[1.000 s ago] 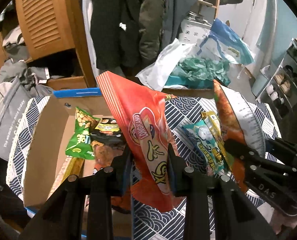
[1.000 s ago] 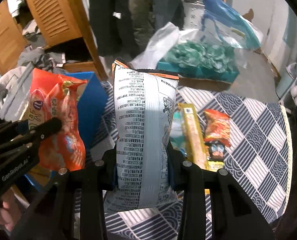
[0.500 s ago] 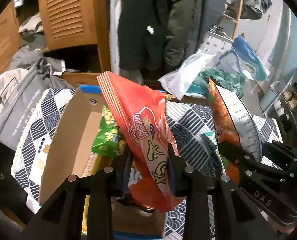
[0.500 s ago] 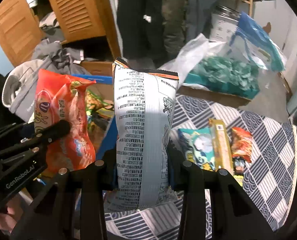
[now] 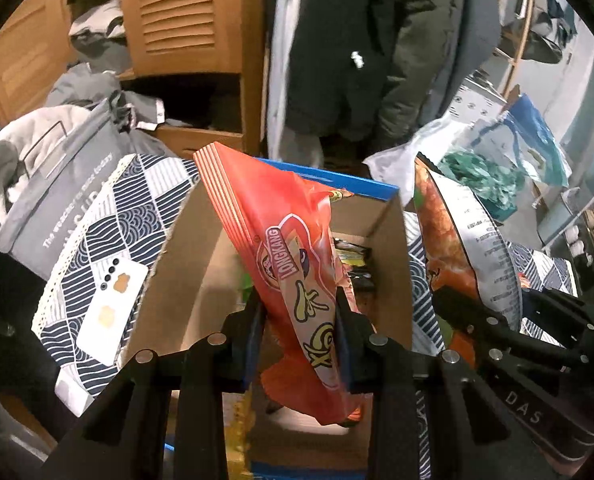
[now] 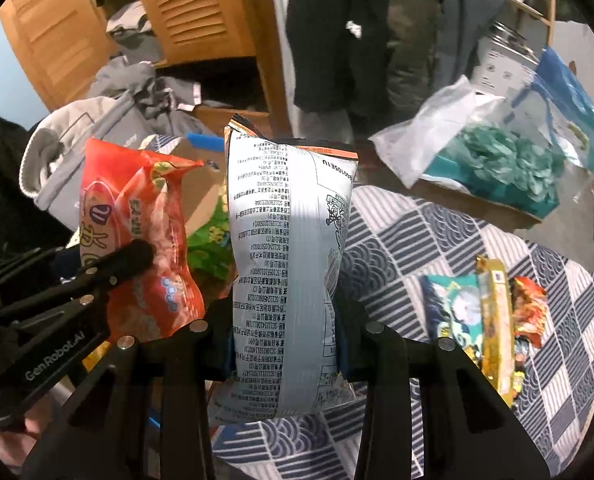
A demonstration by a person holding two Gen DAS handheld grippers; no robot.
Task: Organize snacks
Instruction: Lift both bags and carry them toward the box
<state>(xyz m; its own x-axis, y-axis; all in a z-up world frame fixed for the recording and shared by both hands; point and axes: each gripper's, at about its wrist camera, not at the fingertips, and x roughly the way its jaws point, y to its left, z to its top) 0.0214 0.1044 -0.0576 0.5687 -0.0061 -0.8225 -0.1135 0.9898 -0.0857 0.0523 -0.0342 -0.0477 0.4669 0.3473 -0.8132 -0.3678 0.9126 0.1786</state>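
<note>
Both grippers have carried their bags leftward since the earlier frames, and the cardboard box [image 5: 201, 280] now sits directly below the left one instead of off to its side.

Left gripper [image 5: 297, 328]: clamped on the lower part of the red Longkang snack bag [image 5: 293, 264], which stands tilted over the open box. Its top seal leans up and to the left.

Right gripper [image 6: 285, 336]: clamped on the silver-backed snack bag [image 6: 289, 264], held upright with the printed back panel facing the camera. In the left wrist view this bag [image 5: 473, 248] hangs just beside the box's right wall, above the patterned cloth [image 6: 409, 240] covering the table.

Inside the box, a green packet [image 6: 209, 248] and dark packets [image 5: 353, 256] lie toward the far end; their exact arrangement cannot be made out.

On the cloth to the right, well apart from the box, a teal packet [image 6: 453, 312], a yellow stick packet [image 6: 495, 320] and a small red packet [image 6: 529, 304] lie together, touching. A white phone [image 5: 113, 304] lies on the cloth just beside the box's left wall.

Further back: a grey bag [image 5: 61, 184], a white plastic bag [image 6: 429, 128] and a louvred wooden door [image 5: 189, 12].
</note>
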